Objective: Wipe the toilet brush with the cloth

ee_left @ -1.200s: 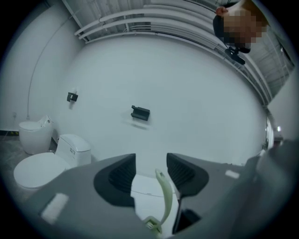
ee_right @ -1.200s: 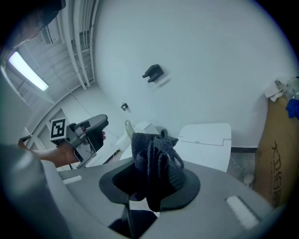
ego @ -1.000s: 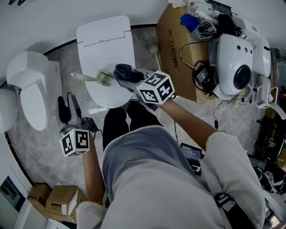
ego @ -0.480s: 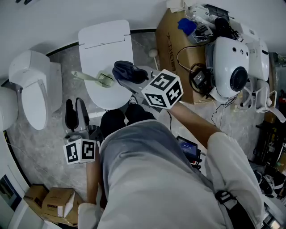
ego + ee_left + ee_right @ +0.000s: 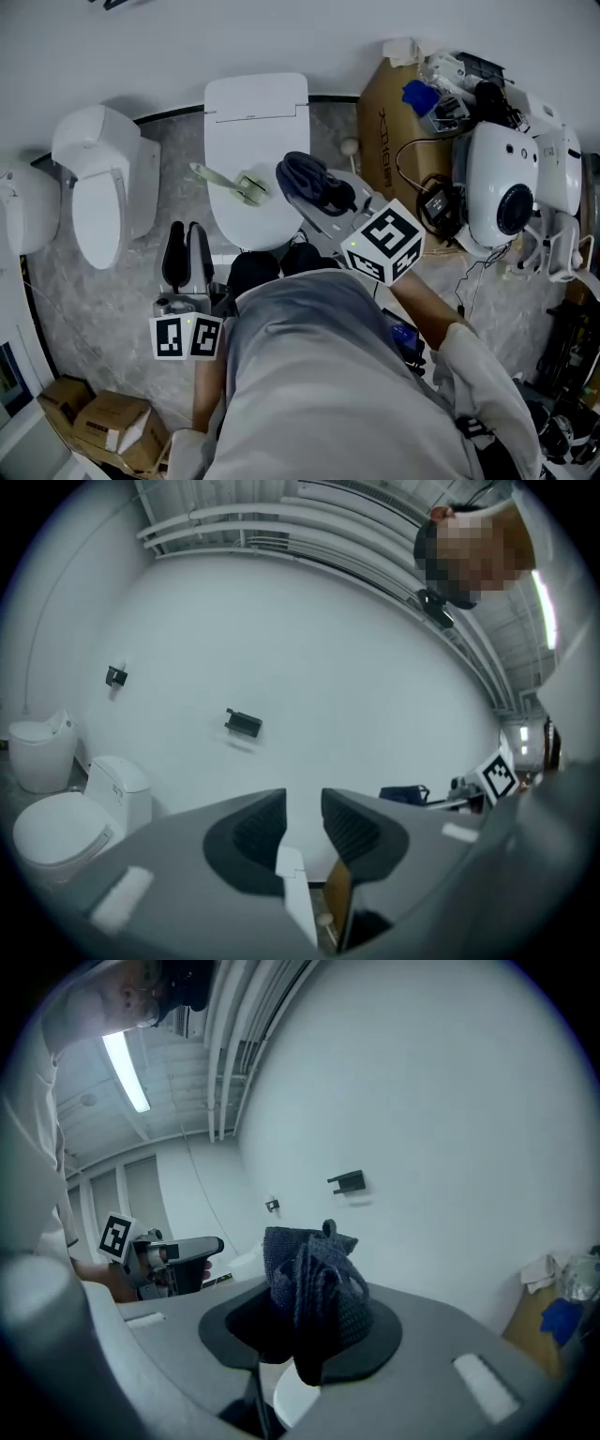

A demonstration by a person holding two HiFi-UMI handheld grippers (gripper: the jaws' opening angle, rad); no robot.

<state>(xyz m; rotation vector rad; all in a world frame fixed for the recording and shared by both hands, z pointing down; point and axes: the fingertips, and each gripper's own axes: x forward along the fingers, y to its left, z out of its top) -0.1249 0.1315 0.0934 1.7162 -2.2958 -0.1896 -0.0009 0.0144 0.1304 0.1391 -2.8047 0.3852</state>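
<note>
here, right claw [image 5: 309, 1335] clamps cloth [image 5: 314, 1274]; left claw [image 5: 303, 822] apart; brush [image 5: 230, 180] on toilet lid [image 5: 236, 221]

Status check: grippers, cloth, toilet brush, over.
Right gripper shut on cloth. Left gripper open, empty. Toilet brush lying on closed toilet lid. Path looks clear.

Three toilets [image 5: 255, 122], one brush [image 5: 230, 181], one cloth [image 5: 314, 183]

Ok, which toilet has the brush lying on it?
The rightmost toilet, largest in the head view: the green brush lies on its shut lid.
</note>
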